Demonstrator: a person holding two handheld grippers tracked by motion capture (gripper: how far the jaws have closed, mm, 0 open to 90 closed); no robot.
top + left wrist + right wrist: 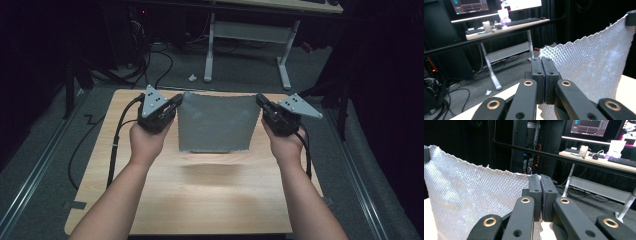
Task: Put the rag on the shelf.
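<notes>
Cloth [215, 122] hangs above the table [200, 200], my left claw [175, 106] and right claw [260, 101] each clamped on a top corner. Probably light, limp; corners grip best.

cloth [216, 125]: grey woven fabric, matt, embossed diamond texture, pinked zigzag edges | tabletop [200, 200]: pale wood grain, smooth, faint sheen | left gripper [544, 68]: matt black plastic jaws, brass-coloured rivets | right gripper [541, 186]: same matt black plastic, brass-coloured rivets, flat grey plate on top | floor [240, 70]: grey carpet, rough
</notes>
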